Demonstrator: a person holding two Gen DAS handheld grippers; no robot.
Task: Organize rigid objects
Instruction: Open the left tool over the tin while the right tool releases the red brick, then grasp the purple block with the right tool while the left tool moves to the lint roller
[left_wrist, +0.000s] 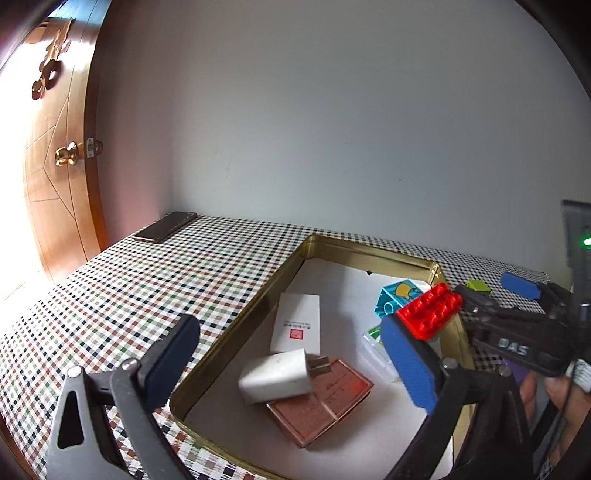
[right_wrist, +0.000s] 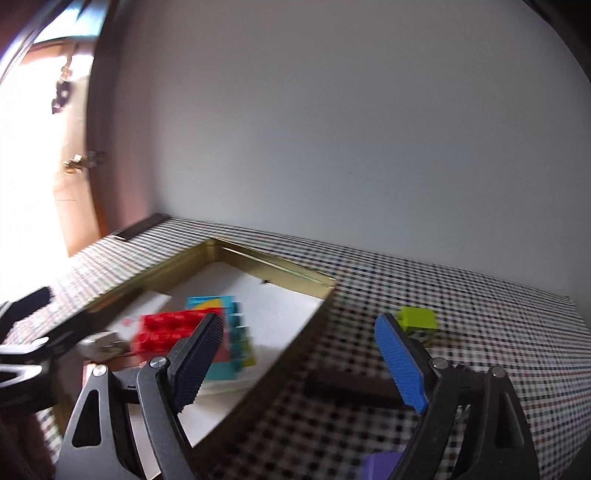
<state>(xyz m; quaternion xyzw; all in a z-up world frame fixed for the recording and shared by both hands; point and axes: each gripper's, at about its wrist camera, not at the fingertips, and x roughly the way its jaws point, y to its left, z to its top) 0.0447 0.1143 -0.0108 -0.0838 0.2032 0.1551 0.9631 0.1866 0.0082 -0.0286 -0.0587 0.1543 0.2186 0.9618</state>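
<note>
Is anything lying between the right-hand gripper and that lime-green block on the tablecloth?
Nothing visible. The right gripper is open and the green block sits beyond its blue finger on the checked cloth, outside the gold tin. Only bare cloth shows between them.

The gold tin tray (left_wrist: 236, 325) is crowded toward 5 o'clock by the white charger (left_wrist: 275, 376), brown box (left_wrist: 325, 406) and white card (left_wrist: 295, 326); its 12 o'clock end lies bare. The red brick (left_wrist: 430, 312), seemingly unsupported, blocks the 3 o'clock rim. The checkered tablecloth (left_wrist: 129, 295) at 9 o'clock is free.
</note>
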